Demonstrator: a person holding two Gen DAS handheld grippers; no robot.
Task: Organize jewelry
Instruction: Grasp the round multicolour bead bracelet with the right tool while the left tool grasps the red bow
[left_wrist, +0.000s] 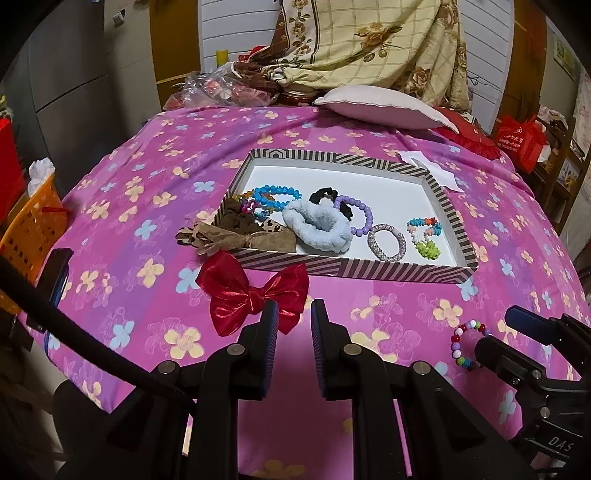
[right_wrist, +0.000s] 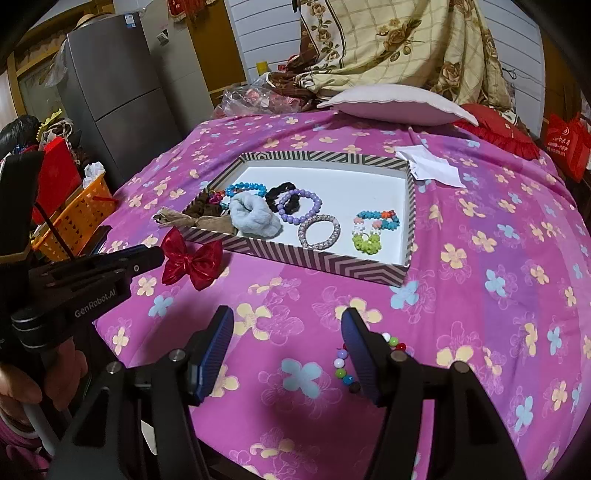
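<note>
A striped tray (left_wrist: 280, 260) (right_wrist: 295, 258) on the pink flowered bedspread holds several bracelets and hair ties, among them a pale blue scrunchie (left_wrist: 317, 225) (right_wrist: 255, 218). A brown bow (left_wrist: 229, 236) hangs over its left rim. A red bow (left_wrist: 240, 299) (right_wrist: 190, 264) lies on the spread before the tray. My left gripper (left_wrist: 294, 321) is open and empty, its left finger just right of the red bow. A multicoloured bead bracelet (left_wrist: 463, 345) (right_wrist: 341, 363) lies near the front. My right gripper (right_wrist: 288, 332) is open, its right finger over the bracelet.
A pink pillow (left_wrist: 384, 107) and a floral blanket (left_wrist: 369, 44) lie at the far end. White paper (left_wrist: 432, 170) lies by the tray's far right corner. An orange basket (left_wrist: 33, 225) stands left of the bed, a grey fridge (right_wrist: 118, 92) behind it.
</note>
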